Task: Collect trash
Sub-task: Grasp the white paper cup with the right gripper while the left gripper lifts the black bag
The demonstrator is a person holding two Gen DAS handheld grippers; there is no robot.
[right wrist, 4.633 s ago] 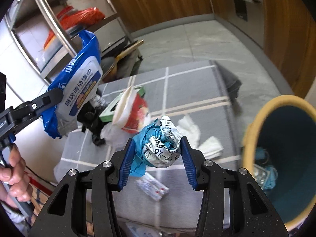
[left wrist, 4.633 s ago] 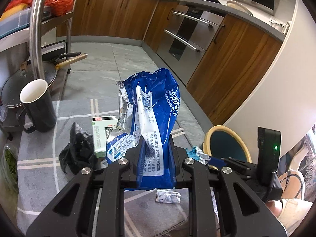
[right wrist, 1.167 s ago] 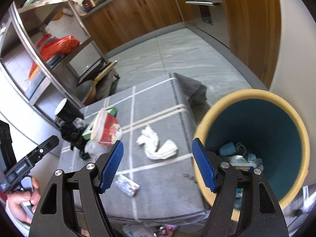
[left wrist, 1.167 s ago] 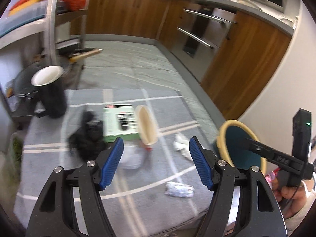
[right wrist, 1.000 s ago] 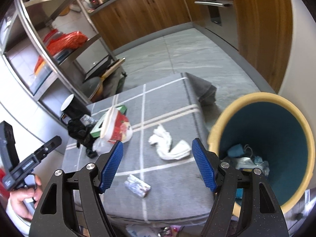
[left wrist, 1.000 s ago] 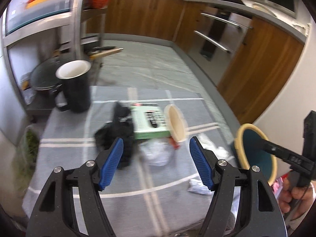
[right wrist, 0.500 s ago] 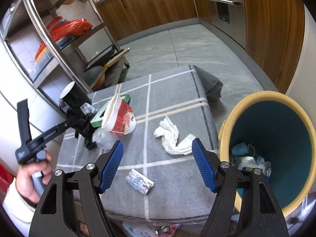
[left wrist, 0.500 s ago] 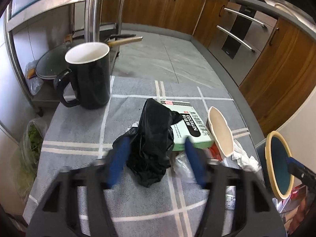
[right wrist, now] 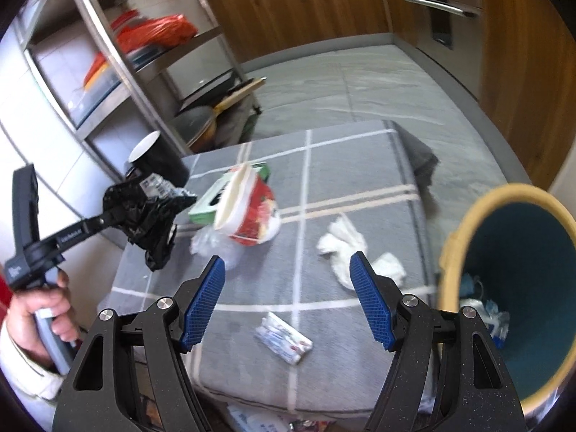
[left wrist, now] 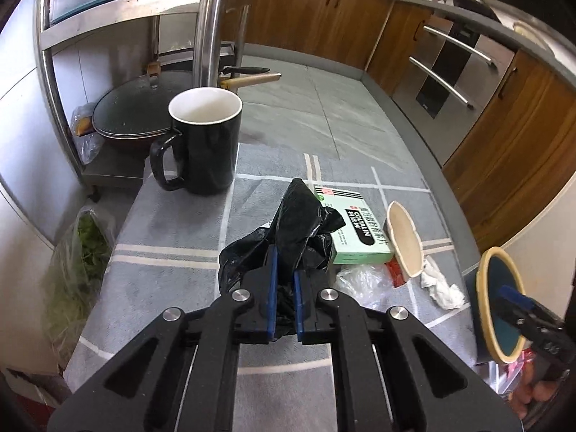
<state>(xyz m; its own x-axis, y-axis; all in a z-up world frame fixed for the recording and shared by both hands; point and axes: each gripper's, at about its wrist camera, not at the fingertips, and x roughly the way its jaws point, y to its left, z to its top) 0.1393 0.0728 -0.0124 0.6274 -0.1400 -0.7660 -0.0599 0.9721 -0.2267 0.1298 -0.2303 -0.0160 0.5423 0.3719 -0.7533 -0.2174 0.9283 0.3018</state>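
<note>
My left gripper [left wrist: 284, 297] is shut on a crumpled black plastic bag [left wrist: 298, 226] and holds it just above the grey checked table cloth [left wrist: 172, 223]; the bag also shows in the right wrist view [right wrist: 144, 212]. My right gripper [right wrist: 288, 298] is open and empty above the table's front part. On the cloth lie a green box [left wrist: 356, 234], a tipped red and white paper cup [right wrist: 252, 208], a clear plastic wrap [right wrist: 212, 244], a white tissue [right wrist: 352, 248] and a small white wrapper [right wrist: 284, 338]. The yellow-rimmed teal bin [right wrist: 518, 288] stands to the right of the table.
A black mug [left wrist: 201, 144] stands at the table's far left corner. A steel rack [left wrist: 108, 18] with pans [left wrist: 133, 115] is behind it. Wooden cabinets [left wrist: 504, 118] and an oven line the far side. A bag of greens [left wrist: 79, 252] hangs left of the table.
Both grippers dropped their earlier trash and opened. My left gripper then moved forward to the black bag and shut on it. My right gripper swung left from the bin over the table.
</note>
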